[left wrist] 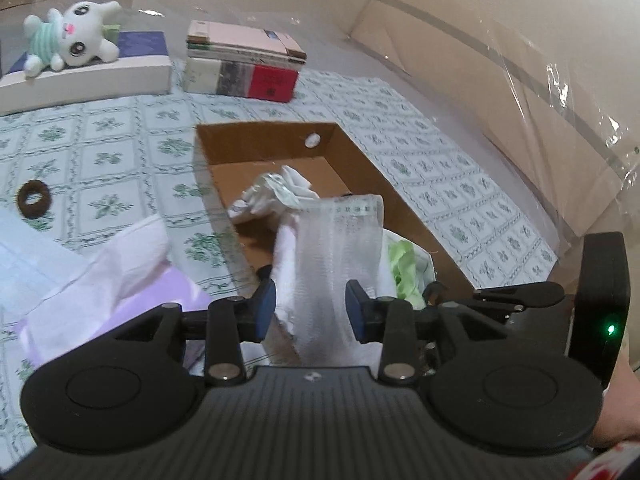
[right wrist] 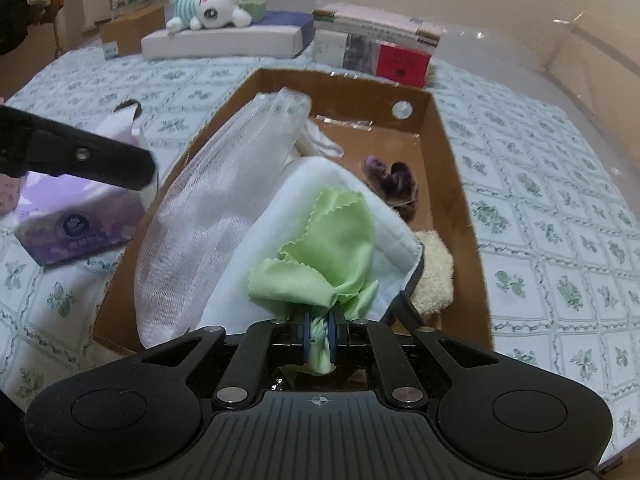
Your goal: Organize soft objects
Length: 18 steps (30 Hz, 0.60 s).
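white mesh cloth (left wrist: pixel 352 256) runs lengthwise away from us over the near end of one cardboard box (left wrist: pixel 384 184), its far end raised. we see it between the left gripper (left wrist: pixel 311 312) pads, which stand apart without pressing it. our right gripper (right wrist: pixel 319 334) is clenched on one green cloth (right wrist: pixel 324 248), fanned over the white towel (right wrist: pixel 256 272) in the box.

Open-weave white mesh cloth (right wrist: pixel 208 216), sheer and slightly rough; smooth green microfibre cloth (right wrist: pixel 332 248) with pinked edges; matt brown cardboard box (right wrist: pixel 456 184). At the box's 4 o'clock, a nubbly cream terry item (right wrist: pixel 434 276); at 11 o'clock, a fuzzy plush toy (right wrist: pixel 214 2). Matt printed tablecloth (right wrist: pixel 540 168); glossy clear plastic film (left wrist: pixel 520 64); matt black plastic gripper (right wrist: pixel 319 334).
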Available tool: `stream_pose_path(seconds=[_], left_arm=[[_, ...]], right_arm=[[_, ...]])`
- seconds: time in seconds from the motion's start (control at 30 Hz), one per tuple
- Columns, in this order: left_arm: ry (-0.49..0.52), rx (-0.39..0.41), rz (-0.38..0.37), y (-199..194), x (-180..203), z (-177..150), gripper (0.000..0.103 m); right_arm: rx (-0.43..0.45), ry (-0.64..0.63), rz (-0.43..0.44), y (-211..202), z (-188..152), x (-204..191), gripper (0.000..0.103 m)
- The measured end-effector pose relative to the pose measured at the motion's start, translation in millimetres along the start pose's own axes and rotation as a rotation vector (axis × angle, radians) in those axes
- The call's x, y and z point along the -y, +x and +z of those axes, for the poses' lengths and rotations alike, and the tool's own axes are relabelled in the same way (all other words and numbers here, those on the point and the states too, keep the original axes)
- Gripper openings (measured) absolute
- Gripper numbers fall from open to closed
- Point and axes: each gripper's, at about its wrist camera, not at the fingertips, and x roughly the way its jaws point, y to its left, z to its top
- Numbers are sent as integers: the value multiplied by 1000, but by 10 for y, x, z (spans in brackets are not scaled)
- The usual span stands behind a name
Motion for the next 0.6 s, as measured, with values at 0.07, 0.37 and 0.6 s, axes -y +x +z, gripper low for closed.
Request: stream_pose_path(seconds=[0.07,0.37,0.6], left_arm=[[-8,11,1,-99,-29,-16,35],[-30,40,20,-473,-123,-221,36],[-9,65,57,-760,-148,-456,43]], right_arm=[[14,-7,-10,-89,-19,-22,12],[112,57,-43,-596,-233,-88,53],[220,269,-37,-1041,-493,-269,53]])
